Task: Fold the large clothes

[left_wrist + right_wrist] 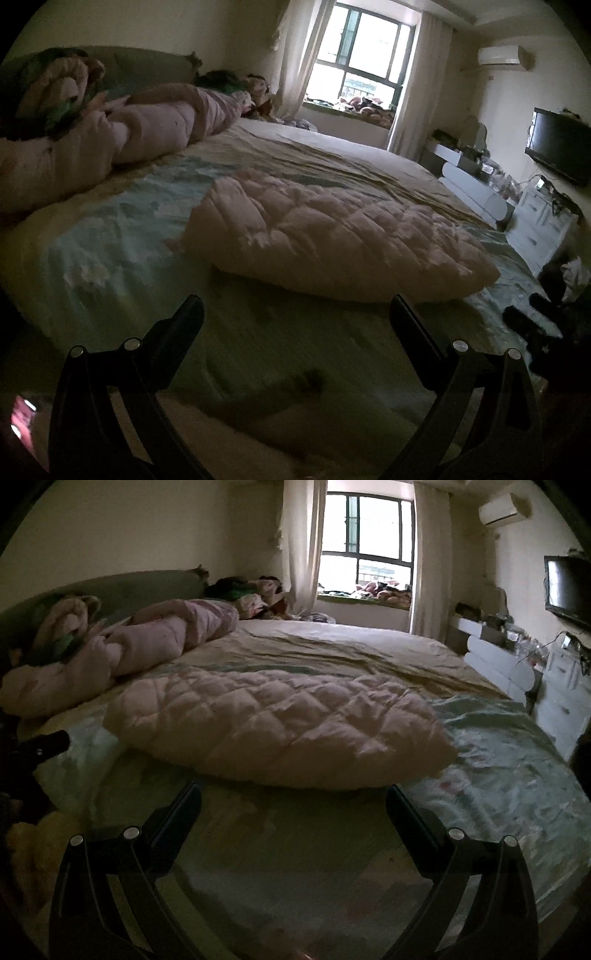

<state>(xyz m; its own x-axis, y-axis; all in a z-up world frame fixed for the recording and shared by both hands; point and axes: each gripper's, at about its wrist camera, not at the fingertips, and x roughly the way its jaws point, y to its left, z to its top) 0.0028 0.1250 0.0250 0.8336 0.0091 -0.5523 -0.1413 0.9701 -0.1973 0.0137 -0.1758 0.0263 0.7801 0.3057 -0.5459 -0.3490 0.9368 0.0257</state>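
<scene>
A pale pink quilted garment (332, 236) (280, 723) lies folded into a broad flat pad on the bed (110, 236) (517, 753). My left gripper (295, 306) hovers open over the sheet in front of its near edge, with nothing between the fingers. My right gripper (293, 794) is also open and empty, just short of the same near edge. In the left wrist view the right gripper's dark fingers (528, 321) show at the right edge; in the right wrist view the left gripper's finger (51, 744) shows at the left edge.
A rumpled pink duvet (122, 140) (155, 642) and pillows lie along the headboard at the left. White drawers (543, 221) and a wall television (557, 147) stand to the right of the bed. A curtained window (365, 546) is at the far end.
</scene>
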